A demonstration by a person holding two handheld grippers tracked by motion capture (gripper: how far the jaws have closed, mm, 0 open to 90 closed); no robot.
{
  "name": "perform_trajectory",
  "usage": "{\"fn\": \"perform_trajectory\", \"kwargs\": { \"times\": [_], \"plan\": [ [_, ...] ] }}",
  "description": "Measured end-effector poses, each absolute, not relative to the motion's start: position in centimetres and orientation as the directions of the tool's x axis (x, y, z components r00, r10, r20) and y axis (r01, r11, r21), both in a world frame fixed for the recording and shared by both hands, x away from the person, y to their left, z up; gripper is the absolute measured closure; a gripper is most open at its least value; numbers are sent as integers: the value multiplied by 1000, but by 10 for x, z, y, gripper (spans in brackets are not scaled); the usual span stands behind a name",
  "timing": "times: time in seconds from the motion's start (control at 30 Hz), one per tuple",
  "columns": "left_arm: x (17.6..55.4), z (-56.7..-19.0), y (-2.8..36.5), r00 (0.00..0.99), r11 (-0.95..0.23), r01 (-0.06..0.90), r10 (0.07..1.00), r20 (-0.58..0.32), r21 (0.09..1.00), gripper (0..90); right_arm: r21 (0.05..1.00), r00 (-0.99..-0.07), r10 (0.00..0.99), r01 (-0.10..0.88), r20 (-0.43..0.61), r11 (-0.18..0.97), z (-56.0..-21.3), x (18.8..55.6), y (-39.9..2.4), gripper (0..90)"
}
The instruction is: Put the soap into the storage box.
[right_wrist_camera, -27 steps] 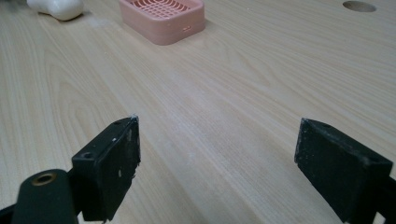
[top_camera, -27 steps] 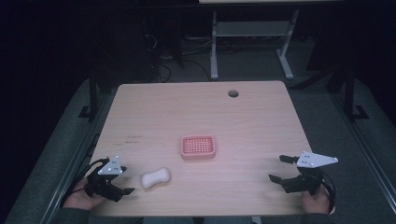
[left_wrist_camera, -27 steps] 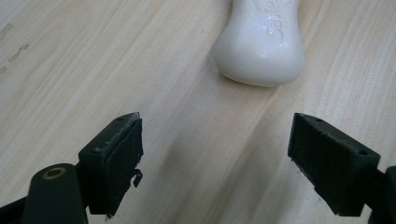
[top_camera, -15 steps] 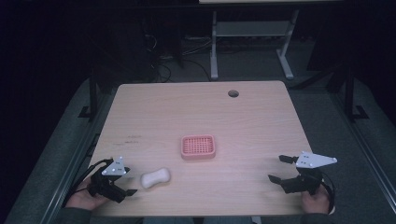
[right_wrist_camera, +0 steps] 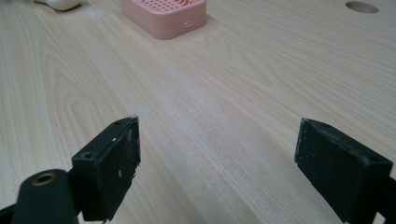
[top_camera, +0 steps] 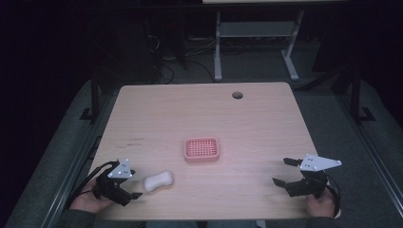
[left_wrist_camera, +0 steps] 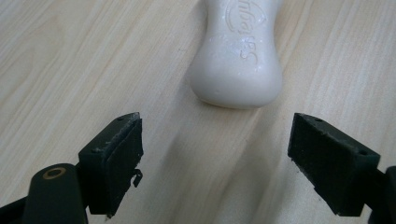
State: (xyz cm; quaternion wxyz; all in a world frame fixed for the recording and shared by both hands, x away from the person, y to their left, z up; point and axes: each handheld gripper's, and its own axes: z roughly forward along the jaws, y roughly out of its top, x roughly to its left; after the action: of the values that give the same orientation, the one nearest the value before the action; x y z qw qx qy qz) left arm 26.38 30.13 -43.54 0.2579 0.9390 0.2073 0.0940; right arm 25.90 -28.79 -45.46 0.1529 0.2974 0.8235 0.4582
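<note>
A white bar of soap (top_camera: pixel 158 181) lies on the wooden table (top_camera: pixel 199 114) near the front left. Seen in the left gripper view, the bar of soap (left_wrist_camera: pixel 240 56) sits just ahead of the jaw tips with embossed lettering on top. My left gripper (top_camera: pixel 134 185) rests to its left, open, with nothing between the jaws (left_wrist_camera: pixel 219 135). A pink slotted soap dish (top_camera: pixel 201 149) stands in the middle of the table. At the front right my right gripper (top_camera: pixel 281 171) is open and empty, pointing toward the soap dish (right_wrist_camera: pixel 164 16) from well back (right_wrist_camera: pixel 217 144).
A round cable hole (top_camera: pixel 237 95) is cut in the table's far right part. A hand holds each gripper at the front edge. Beyond the table are dark floor, cables and a white desk frame (top_camera: pixel 256 42).
The left gripper has shifted slightly toward the soap. The right gripper, the soap and the dish have stayed where they were.
</note>
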Motion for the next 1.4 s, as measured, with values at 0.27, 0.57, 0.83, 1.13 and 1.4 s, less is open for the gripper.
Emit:
{"fn": "perform_trajectory", "kwargs": {
  "times": [0.27, 0.57, 0.83, 1.13, 1.4],
  "plan": [
    [266, -435, 295, 902, -788, 335, 427, 66, 516, 175, 843, -778, 629, 346, 12, 412, -454, 259, -287, 135],
    [265, -432, 288, 908, -799, 314, 410, 83, 513, 177, 844, -779, 627, 337, 2, 416, -453, 258, -287, 135],
    [267, -432, 281, 914, -813, 298, 395, 97, 500, 177, 840, -786, 618, 328, -11, 433, -452, 257, -283, 135],
    [267, -431, 273, 922, -822, 285, 376, 93, 493, 181, 845, -782, 623, 324, -14, 426, -450, 255, -286, 135],
    [264, -425, 268, 927, -825, 264, 360, 104, 500, 202, 849, -773, 634, 328, -11, 415, -449, 254, -290, 135]
  ]
}}
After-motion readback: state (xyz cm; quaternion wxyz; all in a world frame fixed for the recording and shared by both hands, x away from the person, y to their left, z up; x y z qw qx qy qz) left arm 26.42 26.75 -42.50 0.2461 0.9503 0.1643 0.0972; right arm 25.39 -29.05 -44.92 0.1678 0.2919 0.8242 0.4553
